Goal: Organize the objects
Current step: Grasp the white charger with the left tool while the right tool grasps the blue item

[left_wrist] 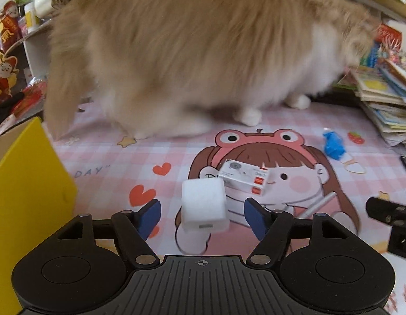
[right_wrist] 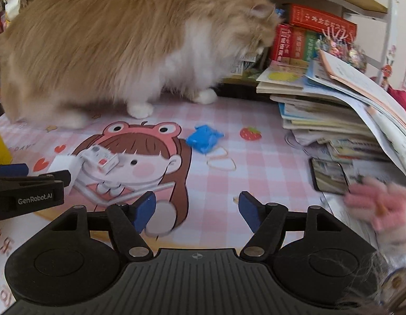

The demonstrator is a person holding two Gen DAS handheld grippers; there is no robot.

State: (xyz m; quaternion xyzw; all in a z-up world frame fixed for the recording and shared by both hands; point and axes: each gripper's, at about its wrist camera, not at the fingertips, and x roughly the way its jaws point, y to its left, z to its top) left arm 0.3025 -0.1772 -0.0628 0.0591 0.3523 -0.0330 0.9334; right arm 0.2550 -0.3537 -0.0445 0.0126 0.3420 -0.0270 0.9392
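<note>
A white charger cube (left_wrist: 203, 204) stands on the pink cartoon mat (left_wrist: 111, 162), between the open blue pads of my left gripper (left_wrist: 203, 216), not touched by either pad. Just behind it lies a small white box with red labels (left_wrist: 243, 177). A crumpled blue packet (left_wrist: 333, 144) lies further right. In the right wrist view my right gripper (right_wrist: 196, 211) is open and empty above the mat (right_wrist: 255, 157); the cube (right_wrist: 62, 166), the box (right_wrist: 100, 157) and the blue packet (right_wrist: 204, 137) lie ahead of it. The left gripper shows at that view's left edge.
A big orange-and-white cat (left_wrist: 197, 52) stands across the back of the mat (right_wrist: 111, 44). A yellow box wall (left_wrist: 27, 197) stands at left. A stack of books (right_wrist: 334, 110) and a phone (right_wrist: 329, 174) are at right. A pink-gloved hand (right_wrist: 373, 204) is near the phone.
</note>
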